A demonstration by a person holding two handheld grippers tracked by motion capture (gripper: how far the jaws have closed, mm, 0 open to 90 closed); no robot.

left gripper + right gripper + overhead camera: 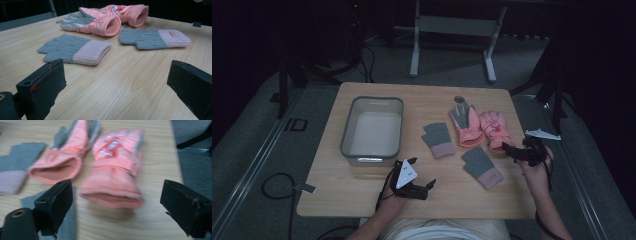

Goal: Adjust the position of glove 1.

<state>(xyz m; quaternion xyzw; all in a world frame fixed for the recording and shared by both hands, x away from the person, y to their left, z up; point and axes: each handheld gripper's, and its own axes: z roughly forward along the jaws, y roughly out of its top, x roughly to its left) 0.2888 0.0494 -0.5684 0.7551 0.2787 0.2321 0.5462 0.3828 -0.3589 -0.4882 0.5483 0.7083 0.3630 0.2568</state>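
Lying cuff-first toward the right gripper (116, 202), the pink padded glove with the printed patch (116, 170) was seen just beyond its widely spread jaws, on the wooden table (362, 185) near the right edge. Its pink mate (467, 127) lay just beside it. The left gripper (117, 87) was held low near the front edge, jaws parted and empty, facing two grey knit gloves (75, 48).
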